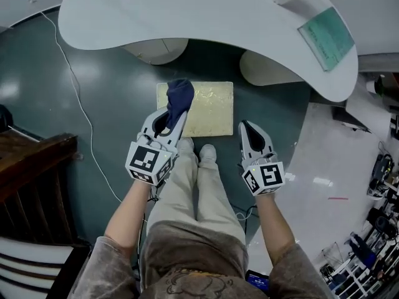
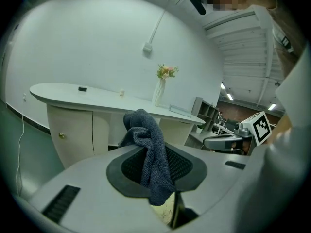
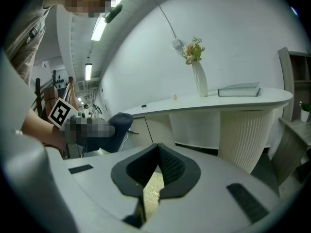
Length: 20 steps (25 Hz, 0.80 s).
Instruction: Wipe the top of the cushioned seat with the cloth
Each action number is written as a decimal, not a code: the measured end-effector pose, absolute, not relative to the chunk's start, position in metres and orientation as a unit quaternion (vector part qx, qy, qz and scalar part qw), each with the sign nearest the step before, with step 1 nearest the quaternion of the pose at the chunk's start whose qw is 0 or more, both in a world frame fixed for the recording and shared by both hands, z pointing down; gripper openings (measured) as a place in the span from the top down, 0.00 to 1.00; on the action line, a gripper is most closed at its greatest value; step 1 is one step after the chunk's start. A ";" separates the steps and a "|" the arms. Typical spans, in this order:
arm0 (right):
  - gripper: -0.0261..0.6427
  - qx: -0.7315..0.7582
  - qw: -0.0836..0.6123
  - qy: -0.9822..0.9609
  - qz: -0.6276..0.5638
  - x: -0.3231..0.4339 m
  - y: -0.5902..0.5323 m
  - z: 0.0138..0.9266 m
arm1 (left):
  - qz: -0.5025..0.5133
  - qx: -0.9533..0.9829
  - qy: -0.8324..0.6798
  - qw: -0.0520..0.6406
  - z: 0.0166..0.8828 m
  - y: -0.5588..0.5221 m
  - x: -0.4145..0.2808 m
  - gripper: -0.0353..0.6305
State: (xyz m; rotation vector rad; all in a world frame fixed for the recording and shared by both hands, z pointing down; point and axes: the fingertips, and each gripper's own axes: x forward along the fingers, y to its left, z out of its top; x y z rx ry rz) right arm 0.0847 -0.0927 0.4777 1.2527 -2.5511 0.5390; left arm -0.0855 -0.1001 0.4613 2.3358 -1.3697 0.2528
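The cushioned seat (image 1: 212, 108) is a pale yellow rectangle on the dark floor, just beyond the person's shoes. A dark blue cloth (image 1: 179, 95) hangs bunched over the seat's near left corner, and my left gripper (image 1: 174, 112) is shut on it. In the left gripper view the cloth (image 2: 150, 154) drapes out between the jaws, with a sliver of the seat (image 2: 163, 211) below. My right gripper (image 1: 245, 126) hovers at the seat's right edge, shut and holding nothing. In the right gripper view its jaws meet at the tips (image 3: 158, 152), and the seat (image 3: 153, 191) shows through the gap beneath.
A white curved desk (image 1: 206, 17) on two round pedestals (image 1: 156, 48) overhangs the far side of the seat. It carries a green book (image 1: 325, 36) and a vase of flowers (image 2: 160, 89). A white cable (image 1: 75, 86) runs over the floor at left. Dark wooden furniture (image 1: 31, 173) stands at far left.
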 end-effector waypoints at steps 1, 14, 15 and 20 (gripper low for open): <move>0.96 0.427 0.124 -0.876 0.185 0.085 -0.094 0.485 | 0.092 0.841 -0.490 0.211 0.470 -0.103 -0.084 0.82; 0.96 0.432 0.138 -0.870 0.195 0.108 -0.115 0.546 | 0.098 0.843 -0.470 0.242 0.564 -0.132 -0.051 0.82; 0.96 0.432 0.139 -0.870 0.196 0.111 -0.116 0.548 | 0.098 0.844 -0.467 0.245 0.571 -0.135 -0.044 0.82; 0.96 0.429 0.142 -0.870 0.198 0.120 -0.114 0.553 | 0.113 0.848 -0.449 0.257 0.610 -0.154 -0.006 0.82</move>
